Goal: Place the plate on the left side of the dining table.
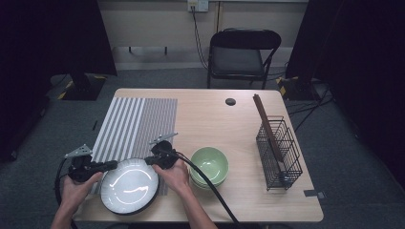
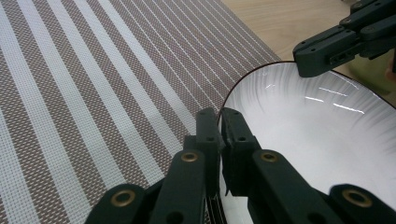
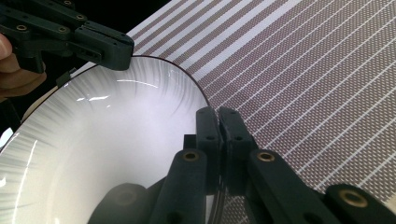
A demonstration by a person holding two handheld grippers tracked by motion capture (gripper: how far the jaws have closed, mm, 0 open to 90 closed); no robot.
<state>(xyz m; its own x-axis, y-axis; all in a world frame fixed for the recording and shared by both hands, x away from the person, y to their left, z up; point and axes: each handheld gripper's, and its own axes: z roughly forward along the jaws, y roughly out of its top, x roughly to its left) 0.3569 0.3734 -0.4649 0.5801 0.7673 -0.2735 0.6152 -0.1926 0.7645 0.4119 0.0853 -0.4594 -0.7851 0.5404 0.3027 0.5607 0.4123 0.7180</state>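
A white plate with a dark rim point(image 1: 129, 185) sits at the near left of the table, partly over the striped placemat point(image 1: 129, 125). My left gripper point(image 1: 113, 165) is shut on the plate's left rim point(image 2: 243, 86), its jaws pinching the edge. My right gripper point(image 1: 149, 161) is shut on the plate's opposite rim point(image 3: 187, 84). In the left gripper view my left gripper point(image 2: 218, 116) clamps the rim while the right gripper's jaws point(image 2: 322, 53) hold the far edge. The right gripper view has my right gripper point(image 3: 217, 114) on the rim, with the left gripper's jaws point(image 3: 100, 46) across the plate.
A stack of green bowls point(image 1: 209, 165) stands just right of the plate. A black wire rack point(image 1: 279, 152) holding a brown stick stands at the table's right. A small black disc point(image 1: 230, 101) lies at the back. A folding chair point(image 1: 241, 52) stands behind the table.
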